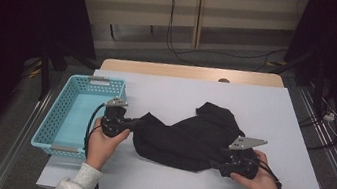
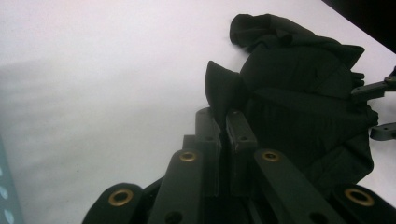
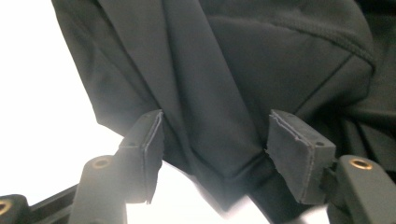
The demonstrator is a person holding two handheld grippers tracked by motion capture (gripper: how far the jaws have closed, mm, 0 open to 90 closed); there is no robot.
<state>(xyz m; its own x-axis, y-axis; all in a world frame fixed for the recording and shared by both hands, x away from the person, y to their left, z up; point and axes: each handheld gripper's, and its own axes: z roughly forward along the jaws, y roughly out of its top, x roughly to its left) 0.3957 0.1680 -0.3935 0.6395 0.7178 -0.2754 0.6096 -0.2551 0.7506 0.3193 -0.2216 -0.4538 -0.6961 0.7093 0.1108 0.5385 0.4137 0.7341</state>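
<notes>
A crumpled black garment (image 1: 190, 136) lies in the middle of the white table (image 1: 265, 109). At the garment's left end my left gripper (image 1: 138, 123) is shut on a fold of the cloth; in the left gripper view the jaws (image 2: 224, 116) pinch a flap of the garment (image 2: 299, 93) between them. My right gripper (image 1: 220, 167) sits at the garment's near right corner. In the right gripper view its jaws (image 3: 215, 135) stand apart, with a pointed corner of the garment (image 3: 224, 70) lying between the pads, which do not press on it. The left gripper view also catches the right gripper (image 2: 366, 112).
A light blue plastic basket (image 1: 55, 113) stands at the table's left edge, close to my left hand; its corner (image 2: 4, 196) appears in the left gripper view. Cables run over the floor behind and to the right of the table.
</notes>
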